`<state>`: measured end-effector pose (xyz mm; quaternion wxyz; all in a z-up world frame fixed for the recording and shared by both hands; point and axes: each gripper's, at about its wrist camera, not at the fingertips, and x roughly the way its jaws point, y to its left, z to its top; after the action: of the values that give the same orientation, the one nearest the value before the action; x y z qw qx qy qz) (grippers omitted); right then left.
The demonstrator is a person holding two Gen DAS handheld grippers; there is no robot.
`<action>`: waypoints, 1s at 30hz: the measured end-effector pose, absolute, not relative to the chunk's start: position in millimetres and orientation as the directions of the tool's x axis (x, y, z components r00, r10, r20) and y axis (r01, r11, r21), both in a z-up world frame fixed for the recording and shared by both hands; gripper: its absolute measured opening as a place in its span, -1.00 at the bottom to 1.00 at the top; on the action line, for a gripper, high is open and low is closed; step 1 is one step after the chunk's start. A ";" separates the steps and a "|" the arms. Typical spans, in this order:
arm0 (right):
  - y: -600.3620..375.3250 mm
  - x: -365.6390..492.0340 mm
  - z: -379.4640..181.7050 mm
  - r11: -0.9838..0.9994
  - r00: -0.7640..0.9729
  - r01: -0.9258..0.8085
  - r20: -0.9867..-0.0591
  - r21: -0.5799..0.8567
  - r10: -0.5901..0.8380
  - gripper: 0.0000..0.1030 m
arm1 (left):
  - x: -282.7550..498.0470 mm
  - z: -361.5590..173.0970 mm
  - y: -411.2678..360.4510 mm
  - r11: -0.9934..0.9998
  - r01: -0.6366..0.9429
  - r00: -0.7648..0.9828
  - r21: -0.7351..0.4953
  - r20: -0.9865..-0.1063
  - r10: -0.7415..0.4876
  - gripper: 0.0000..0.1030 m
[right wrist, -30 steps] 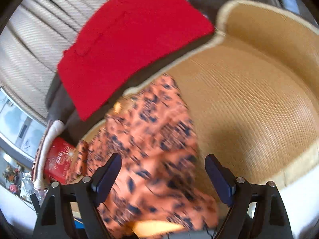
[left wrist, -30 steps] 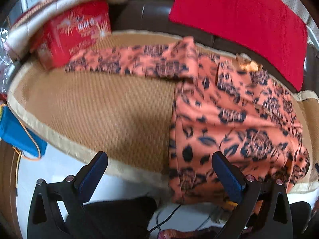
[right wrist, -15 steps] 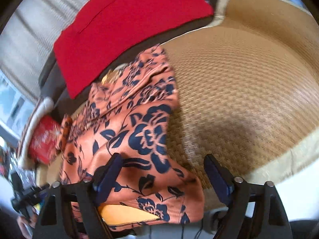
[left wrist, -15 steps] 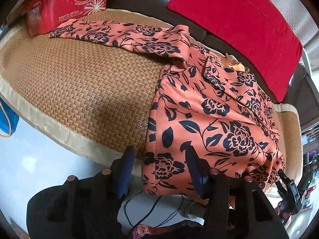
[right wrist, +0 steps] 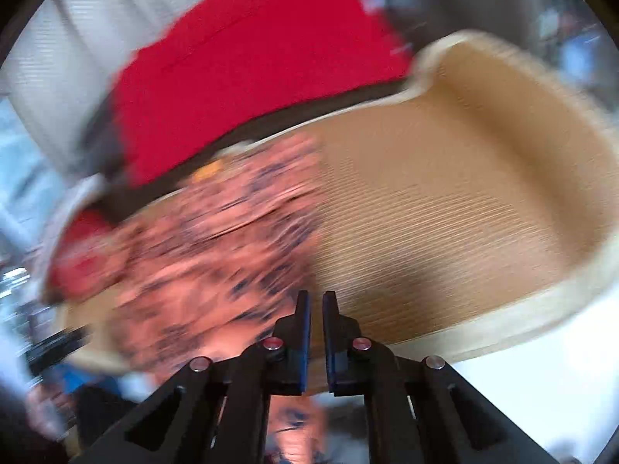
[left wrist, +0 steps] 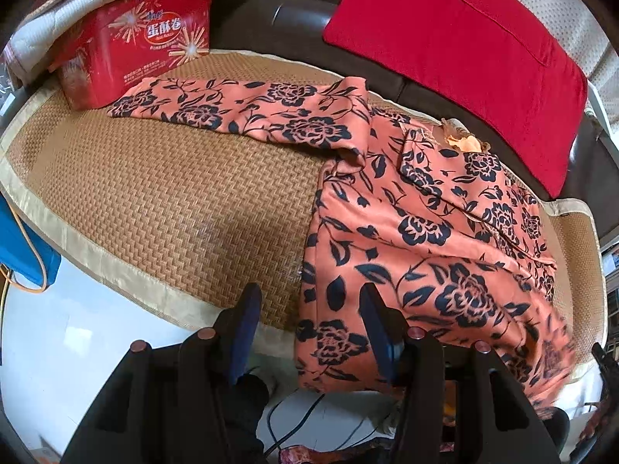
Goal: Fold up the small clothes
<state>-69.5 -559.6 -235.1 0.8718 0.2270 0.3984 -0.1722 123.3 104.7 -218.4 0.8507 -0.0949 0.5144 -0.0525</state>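
Note:
An orange garment with dark flowers [left wrist: 425, 232] lies spread on a woven sofa mat [left wrist: 174, 193], one sleeve [left wrist: 232, 104] stretched to the left. My left gripper [left wrist: 309, 292] hovers over its lower left hem. The jaws stand half apart, the hem's edge lies between them, and neither pad presses on it. The right wrist view is badly blurred. My right gripper [right wrist: 315, 295] is shut at the garment's [right wrist: 216, 255] right edge, with orange cloth showing beneath its base. The garment's lower right corner is smeared with motion in the left wrist view.
A red snack box [left wrist: 135, 50] and a white folded pad [left wrist: 116, 0] sit at the mat's back left. A red cushion [left wrist: 464, 38] leans on the dark sofa back. A blue bag [left wrist: 23, 255] and cables [left wrist: 301, 417] lie on the white floor below.
The left jaws narrowed from wide to half apart over the left hem. The right jaws closed from wide open to shut, and the right view swung, smearing the garment's right corner.

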 end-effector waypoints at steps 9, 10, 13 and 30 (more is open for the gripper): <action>-526.4 -44.8 -247.8 0.811 0.676 0.382 -0.732 0.443 0.081 -0.77 | 126.5 -235.7 88.7 0.985 -0.010 0.415 -0.175 -0.897 -0.155 0.05; -511.8 -32.5 -253.9 0.820 0.661 0.351 -0.740 0.452 0.125 -0.77 | 127.6 -236.6 89.1 0.985 -0.015 0.411 -0.170 -0.899 -0.148 0.05; -457.5 7.3 -279.0 0.846 0.596 0.239 -0.760 0.477 0.260 -0.77 | 133.9 -232.3 100.3 0.986 -0.044 0.420 -0.159 -0.899 -0.126 0.05; -235.5 123.1 -351.5 0.778 0.227 -0.268 -0.747 0.568 0.624 -0.75 | 229.0 -221.7 268.6 0.844 -0.476 0.424 -0.249 -0.905 -0.028 0.28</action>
<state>123.1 -235.5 -351.5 0.7663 0.1623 0.5493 0.2910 229.0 268.6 -221.7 0.8082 -0.2427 0.5184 0.1385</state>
